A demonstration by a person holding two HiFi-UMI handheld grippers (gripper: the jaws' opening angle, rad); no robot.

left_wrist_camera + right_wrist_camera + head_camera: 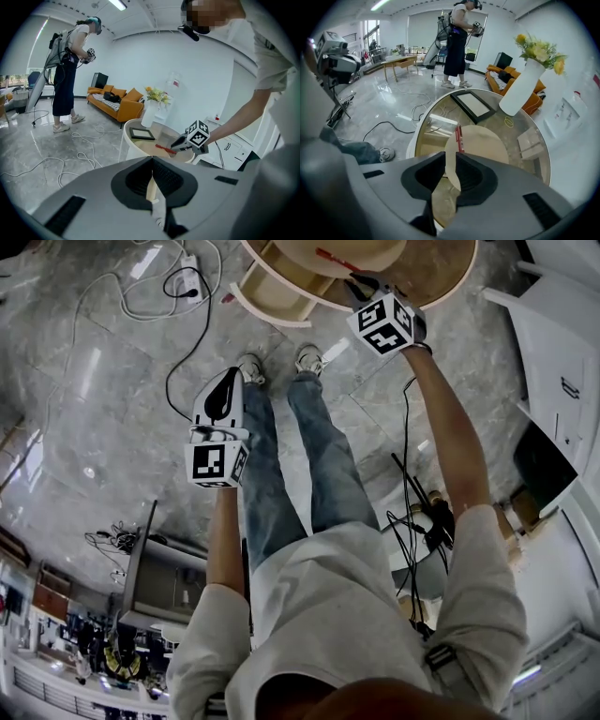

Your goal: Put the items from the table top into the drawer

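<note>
At the far left of the head view, loose cables (178, 296) trail over the grey stone floor. Next comes the left gripper (223, 395), held low beside the person's jeans and well away from the table. Its own view shows its jaws pressed together at the tips with nothing between them.

Past the person's shoes, an open drawer (272, 296) juts from under the round table (461, 282). The drawer's inside is pale wood, and what little of it shows holds nothing.

The right gripper (356, 283) reaches out over the table top on a stretched arm. Its jaws stand a narrow slit apart, and only the table surface shows through the gap. A red pen (460, 138) lies just ahead of those jaws, along the left edge of a round tan mat (480, 145) on the glass. In the left gripper view the jaw tips sit right at one end of the pen (whether they touch it cannot be told).

Beyond the mat in the right gripper view lies a dark picture frame (474, 105), flat on the glass. Right of it stands a white vase (520, 91) of yellow flowers, with a small yellow loop (508, 122) at its foot. A pale box (533, 143) rests near the table's right rim.

Further back a second person (454, 42) stands on the floor, and an orange sofa (499, 75) sits behind the vase.
</note>
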